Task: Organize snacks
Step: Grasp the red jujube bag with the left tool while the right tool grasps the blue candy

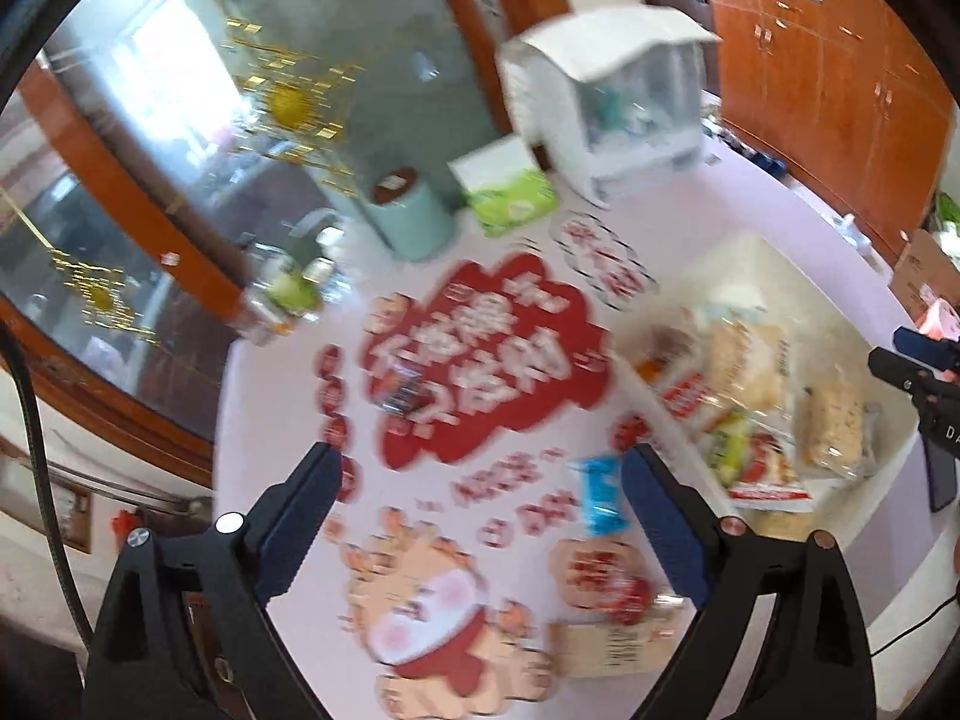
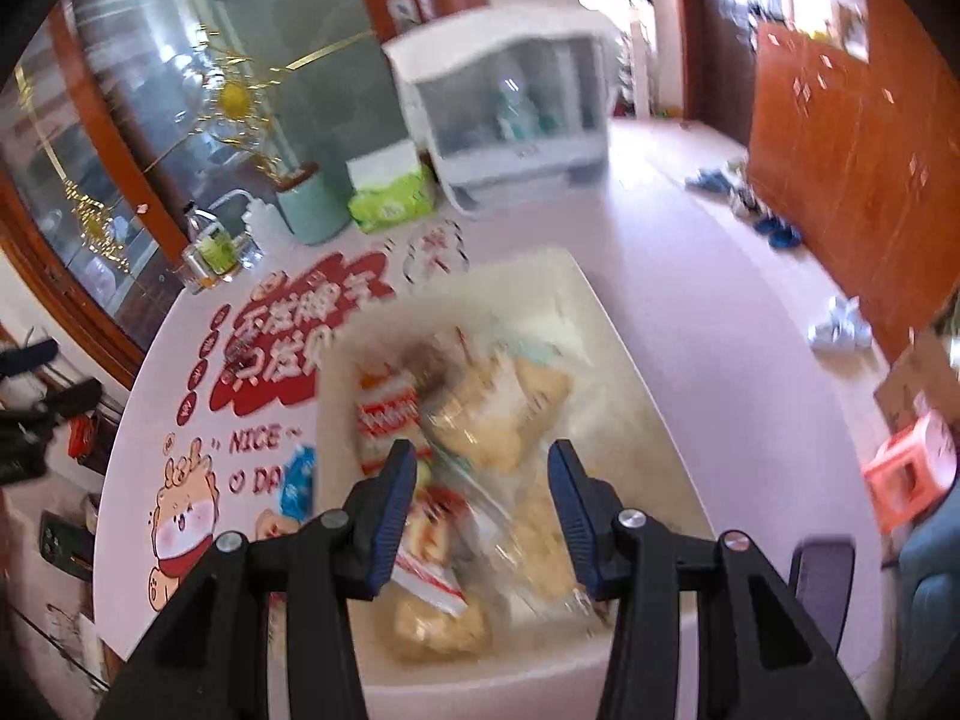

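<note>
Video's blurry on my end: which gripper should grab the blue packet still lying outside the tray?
Left. The left gripper is open just above the table, with the blue packet beside its right finger. The right gripper hangs open over the tray.

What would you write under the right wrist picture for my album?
Open right tongs hover over a white tray piled with snack packets; one blue packet lies on the table beside it.
</note>
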The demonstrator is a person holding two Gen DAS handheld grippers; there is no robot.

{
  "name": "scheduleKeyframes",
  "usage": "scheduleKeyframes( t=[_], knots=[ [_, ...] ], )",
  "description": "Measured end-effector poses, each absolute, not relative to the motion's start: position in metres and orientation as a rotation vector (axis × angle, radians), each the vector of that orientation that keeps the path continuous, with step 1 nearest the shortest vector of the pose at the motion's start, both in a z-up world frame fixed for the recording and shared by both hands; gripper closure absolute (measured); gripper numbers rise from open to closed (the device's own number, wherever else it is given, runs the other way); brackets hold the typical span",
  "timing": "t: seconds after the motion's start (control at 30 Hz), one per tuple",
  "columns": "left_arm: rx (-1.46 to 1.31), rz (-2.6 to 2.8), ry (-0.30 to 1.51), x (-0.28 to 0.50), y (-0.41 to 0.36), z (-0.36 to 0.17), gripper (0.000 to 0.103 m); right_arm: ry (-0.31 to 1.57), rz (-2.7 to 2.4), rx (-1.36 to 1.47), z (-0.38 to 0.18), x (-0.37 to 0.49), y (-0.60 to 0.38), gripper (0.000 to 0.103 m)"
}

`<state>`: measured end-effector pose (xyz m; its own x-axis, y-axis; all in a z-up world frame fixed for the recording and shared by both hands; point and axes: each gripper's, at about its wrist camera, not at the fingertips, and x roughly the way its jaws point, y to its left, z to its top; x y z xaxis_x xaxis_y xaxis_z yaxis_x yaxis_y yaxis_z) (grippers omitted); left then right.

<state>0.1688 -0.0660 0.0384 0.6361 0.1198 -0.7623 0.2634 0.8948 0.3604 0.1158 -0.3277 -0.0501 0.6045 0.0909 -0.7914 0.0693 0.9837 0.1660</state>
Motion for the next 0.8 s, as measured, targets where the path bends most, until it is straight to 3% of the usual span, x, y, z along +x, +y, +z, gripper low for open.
scheduleKeyframes(
  t=[0.27,0.43,0.57,0.8],
  knots=[
    [0.527,-0.001,0.813,0.224,0.030,0.087,0.004,0.885,0.110,0.129,0.015,0.184,-0.245,0.056],
    [0.555,-0.017,0.838,0.277,0.074,0.073,0.004,0.909,0.129,0.116,0.029,0.235,-0.191,0.051],
    [0.557,-0.068,0.918,0.330,0.097,0.034,0.004,1.006,0.107,0.130,0.005,0.269,-0.156,0.051],
    [0.397,-0.129,1.102,0.406,0.114,-0.076,0.004,1.245,0.064,0.189,-0.087,0.274,-0.120,0.051]
  ],
)
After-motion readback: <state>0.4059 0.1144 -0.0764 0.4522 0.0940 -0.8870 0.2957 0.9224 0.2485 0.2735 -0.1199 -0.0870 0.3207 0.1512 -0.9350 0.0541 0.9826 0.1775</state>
